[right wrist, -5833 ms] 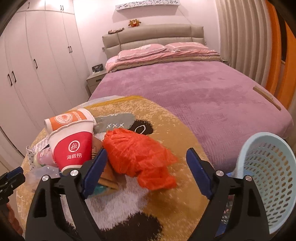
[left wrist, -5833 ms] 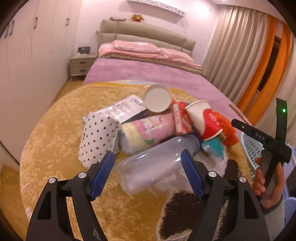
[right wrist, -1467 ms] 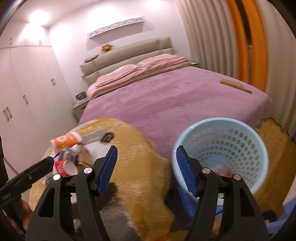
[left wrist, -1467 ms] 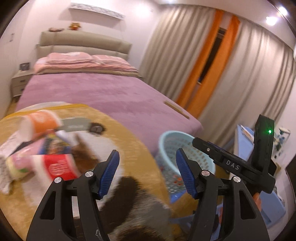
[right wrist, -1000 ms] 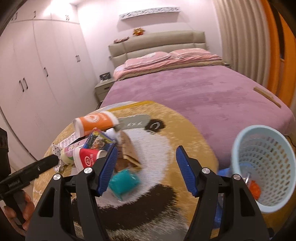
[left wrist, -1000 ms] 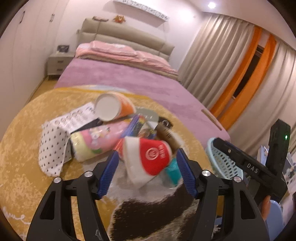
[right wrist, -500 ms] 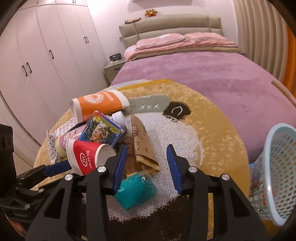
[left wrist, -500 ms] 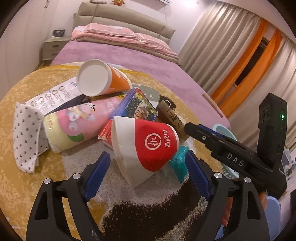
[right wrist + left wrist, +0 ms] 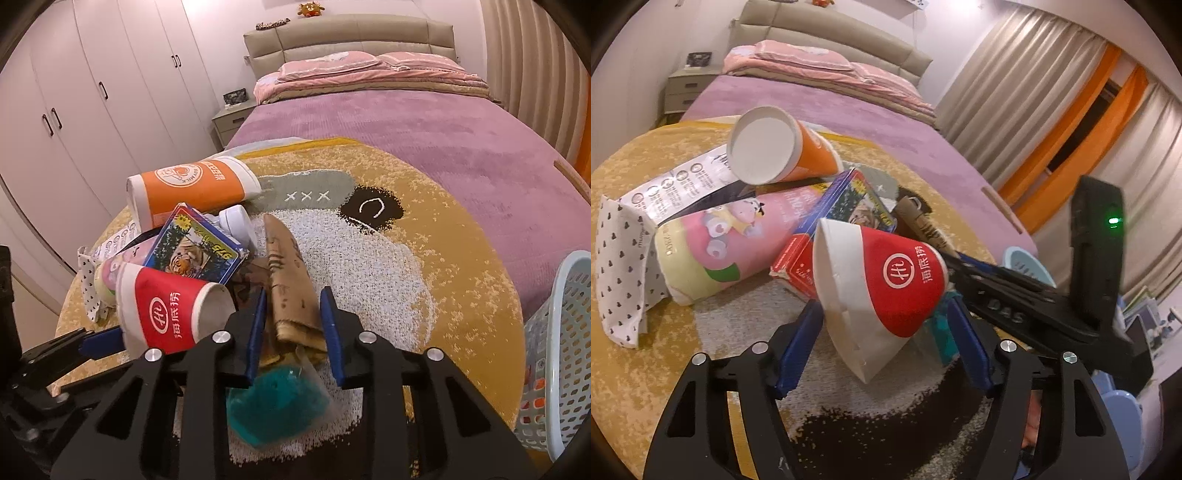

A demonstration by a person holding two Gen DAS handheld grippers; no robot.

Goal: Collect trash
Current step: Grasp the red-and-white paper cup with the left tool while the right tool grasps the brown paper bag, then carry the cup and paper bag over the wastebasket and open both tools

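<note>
Both grippers now back at pile: left gripper [image 9: 882, 332] closing round red cup [image 9: 882, 280]; right gripper [image 9: 293, 325] narrowing on brown paper bag [image 9: 291, 288], basket [image 9: 565, 354] at 3 o'clock.

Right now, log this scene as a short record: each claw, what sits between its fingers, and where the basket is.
left claw: jaws just closing, astride the red paper cup; firm grip unclear
right claw: jaws just closing, astride the brown paper bag; contact unclear
below right claw: teal packet
other trash: orange cup, blue box, pink container, piled on the rug
basket: pale blue, at the rug's right edge
</note>
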